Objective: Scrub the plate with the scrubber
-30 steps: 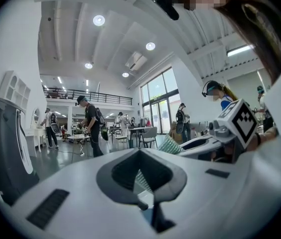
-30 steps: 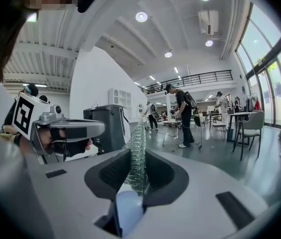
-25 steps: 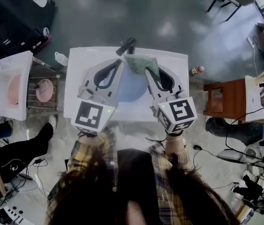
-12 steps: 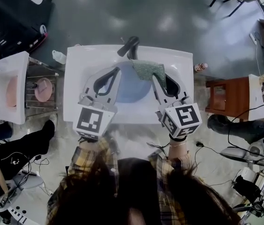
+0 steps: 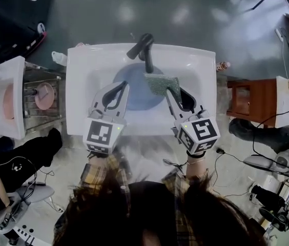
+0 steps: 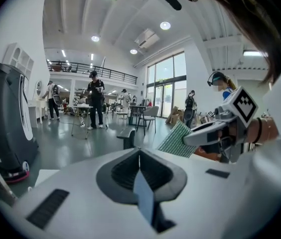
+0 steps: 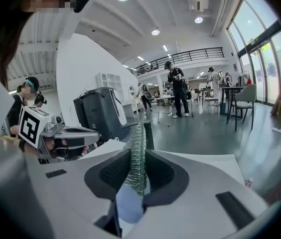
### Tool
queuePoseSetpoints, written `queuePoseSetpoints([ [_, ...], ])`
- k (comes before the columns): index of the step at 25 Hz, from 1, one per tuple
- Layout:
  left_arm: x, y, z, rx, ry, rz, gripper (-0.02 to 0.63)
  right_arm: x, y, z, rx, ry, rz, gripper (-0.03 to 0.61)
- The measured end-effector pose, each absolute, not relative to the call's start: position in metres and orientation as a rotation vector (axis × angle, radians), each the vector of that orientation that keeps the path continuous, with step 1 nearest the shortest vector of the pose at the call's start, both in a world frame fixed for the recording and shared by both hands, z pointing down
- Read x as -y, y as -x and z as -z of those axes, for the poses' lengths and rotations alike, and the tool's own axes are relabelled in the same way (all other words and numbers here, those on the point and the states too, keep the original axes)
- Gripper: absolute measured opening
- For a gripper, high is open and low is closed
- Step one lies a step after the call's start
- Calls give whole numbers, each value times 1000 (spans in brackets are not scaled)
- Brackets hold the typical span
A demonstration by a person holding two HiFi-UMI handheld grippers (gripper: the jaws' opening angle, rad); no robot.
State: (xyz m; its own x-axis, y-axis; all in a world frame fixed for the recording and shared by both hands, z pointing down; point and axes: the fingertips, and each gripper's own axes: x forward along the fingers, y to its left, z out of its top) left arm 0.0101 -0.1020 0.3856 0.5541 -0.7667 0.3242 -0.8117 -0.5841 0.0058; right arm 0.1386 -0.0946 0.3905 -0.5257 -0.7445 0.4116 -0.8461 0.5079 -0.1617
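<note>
Pale blue round plate [image 5: 142,94] clenched at its rim by the left claw [image 5: 125,85], glittery green mesh scrubber [image 5: 161,83] pinched in the right claw [image 5: 169,90]

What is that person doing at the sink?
A person works over a white sink with two grippers. The left gripper pinches the edge of a blue plate, and the right gripper pinches a green scrubber above the plate, near the tap. I can't tell if the scrubber touches it.
</note>
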Motion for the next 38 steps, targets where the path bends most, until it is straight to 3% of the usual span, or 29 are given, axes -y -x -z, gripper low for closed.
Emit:
queuePoseSetpoints([
  [19,114,8,-489,1311,-2484,-597,21,100,-117,-489,2395,-1170,-648,98],
  [29,123,4,-535,1302,-2403,-692,152,109,-120,-514,2376,-1189,-618,98],
  [38,146,40,-569,1299,-2320,-788,166,138,-122,-526,2302,-1327,-569,98],
])
